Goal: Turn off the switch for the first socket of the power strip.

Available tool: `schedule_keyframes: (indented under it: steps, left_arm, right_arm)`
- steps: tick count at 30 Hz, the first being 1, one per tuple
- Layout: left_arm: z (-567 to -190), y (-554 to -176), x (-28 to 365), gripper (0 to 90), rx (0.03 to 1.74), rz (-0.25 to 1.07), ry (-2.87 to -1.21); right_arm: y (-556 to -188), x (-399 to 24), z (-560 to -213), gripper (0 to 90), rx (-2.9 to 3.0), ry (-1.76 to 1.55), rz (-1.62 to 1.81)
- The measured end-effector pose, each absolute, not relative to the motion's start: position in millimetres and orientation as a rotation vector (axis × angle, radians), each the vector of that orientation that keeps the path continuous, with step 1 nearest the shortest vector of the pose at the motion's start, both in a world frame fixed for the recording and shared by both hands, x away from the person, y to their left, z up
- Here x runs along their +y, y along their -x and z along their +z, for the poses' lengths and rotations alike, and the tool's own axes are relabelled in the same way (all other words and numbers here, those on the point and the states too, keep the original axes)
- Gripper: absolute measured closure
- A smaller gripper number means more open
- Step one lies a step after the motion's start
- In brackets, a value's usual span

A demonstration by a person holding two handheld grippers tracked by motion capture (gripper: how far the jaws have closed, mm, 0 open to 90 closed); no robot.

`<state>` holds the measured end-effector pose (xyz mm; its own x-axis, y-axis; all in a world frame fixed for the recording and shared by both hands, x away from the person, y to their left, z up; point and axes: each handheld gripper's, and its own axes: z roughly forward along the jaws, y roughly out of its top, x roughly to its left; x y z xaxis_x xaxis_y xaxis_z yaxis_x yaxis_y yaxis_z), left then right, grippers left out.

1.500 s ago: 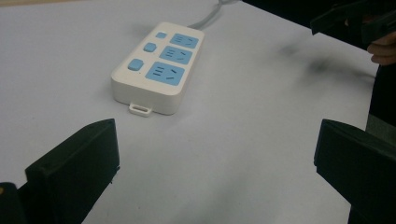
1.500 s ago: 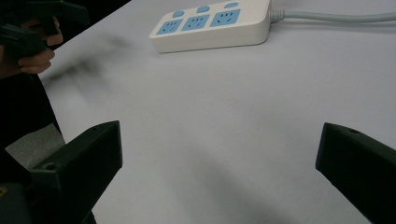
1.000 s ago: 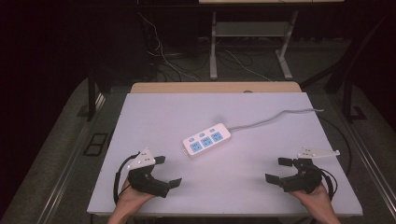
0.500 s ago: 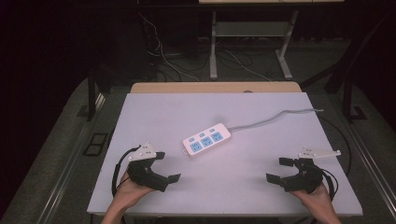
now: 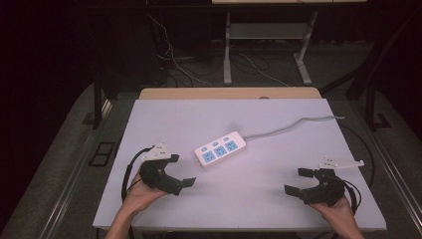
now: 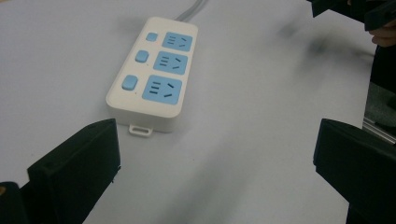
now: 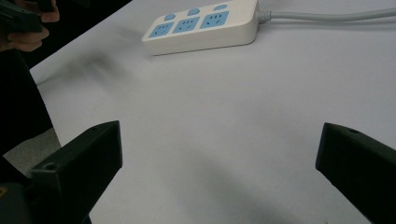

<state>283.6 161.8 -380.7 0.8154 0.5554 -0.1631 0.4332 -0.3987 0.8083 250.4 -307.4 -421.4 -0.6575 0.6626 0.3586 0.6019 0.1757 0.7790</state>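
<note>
Left claw wide open, nothing in it, hovering low over the tabletop, near the power strip on its near-left side. Jaws point at the strip's short end with the mounting tab. Right claw also wide open and empty, well apart from the strip on its near-right side. Power strip lies flat mid-tabletop, white with three blue sockets and three blue switches. Its grey cord runs off the far-right end.
</note>
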Motion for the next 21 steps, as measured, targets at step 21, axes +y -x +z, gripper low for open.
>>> schedule_keyframes:
  steps: [21]
  left_arm:
    - [-354.5, -313.8, 143.5, 0.0, 0.675, 0.177, -2.101]
  right_arm:
    - [-250.2, -308.6, -422.2, 0.4, 2.362, -1.283, 1.514]
